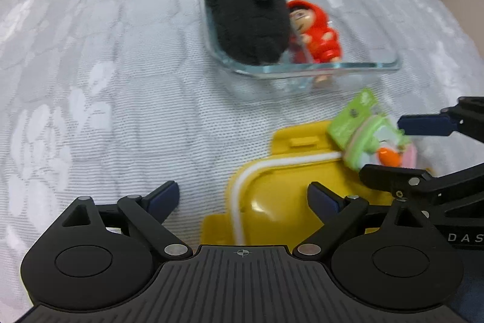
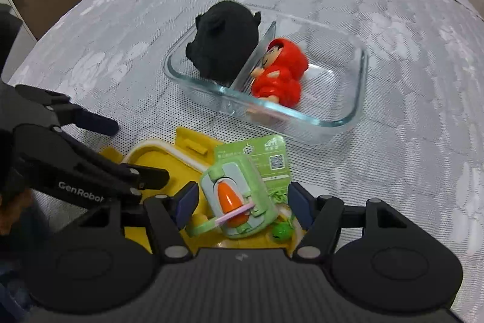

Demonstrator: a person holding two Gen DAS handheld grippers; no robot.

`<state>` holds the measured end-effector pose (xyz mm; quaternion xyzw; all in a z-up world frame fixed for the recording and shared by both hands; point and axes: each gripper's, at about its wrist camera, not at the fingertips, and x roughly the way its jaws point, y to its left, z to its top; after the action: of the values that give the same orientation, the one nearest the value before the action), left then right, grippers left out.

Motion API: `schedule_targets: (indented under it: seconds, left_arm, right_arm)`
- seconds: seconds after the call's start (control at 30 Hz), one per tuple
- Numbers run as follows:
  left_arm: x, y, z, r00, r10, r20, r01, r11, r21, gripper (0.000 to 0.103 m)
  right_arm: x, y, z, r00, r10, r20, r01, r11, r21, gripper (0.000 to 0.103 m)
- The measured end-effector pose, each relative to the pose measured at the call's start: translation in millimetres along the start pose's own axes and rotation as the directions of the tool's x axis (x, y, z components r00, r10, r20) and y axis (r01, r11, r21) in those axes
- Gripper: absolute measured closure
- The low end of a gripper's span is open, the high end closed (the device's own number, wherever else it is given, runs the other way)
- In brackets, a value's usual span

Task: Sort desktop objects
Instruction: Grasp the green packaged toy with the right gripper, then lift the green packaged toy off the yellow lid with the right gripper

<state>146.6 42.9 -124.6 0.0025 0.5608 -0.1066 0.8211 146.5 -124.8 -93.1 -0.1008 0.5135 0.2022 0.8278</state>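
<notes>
- The left hand-held gripper (image 1: 242, 196) is matte black, with a ribbed centre plate bearing a small white crosshair mark at 12 o'clock.
- Two round black discs flank that plate, at 9 and 3 o'clock.
- Silver screw heads dot the black linkage bars.
- Its fingertips (image 1: 165, 196) carry dark navy pads.
- The right hand-held gripper (image 2: 242, 202) has the same black body, ribbed plate, twin discs and silver screws, with a small white logo at 12 o'clock.
- Its pads (image 2: 187, 203) are navy too.
- White lettering "GenRobot" runs along the left gripper's side; "DAS" shows on the right one's.
</notes>
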Motion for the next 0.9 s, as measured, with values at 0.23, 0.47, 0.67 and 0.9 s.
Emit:
schedule_targets:
  seconds: [0.23, 0.47, 0.67, 0.9]
  left_arm:
    - [2, 3, 2, 1.0, -0.013, -0.002, 0.013, 1.0, -0.003, 0.006]
    - [2, 5, 3, 0.999, -0.046, 0.002, 0.046, 0.999, -0.006, 0.004]
    - [-3, 0, 1, 0.995, -0.093, 0.02, 0.093, 0.996, 0.01, 0.004]
    - [-11, -5, 1, 0.985, -0.156, 0.073, 0.154, 0.988, 0.031, 0.004]
  right_arm:
    - [3, 1, 0, 1.0, -0.006, -0.001, 0.006, 1.0, -0.015, 0.045]
    - [-23, -10, 3, 1.0, -0.016, 0.003, 0.016, 0.999, 0.046, 0.051]
    - [-64, -27, 13, 0.997, 0.021, 0.069, -0.03, 0.99, 0.141, 0.051]
    - [-121, -36, 45, 0.977, 0.045, 0.206, -0.08, 0.983, 0.165, 0.051]
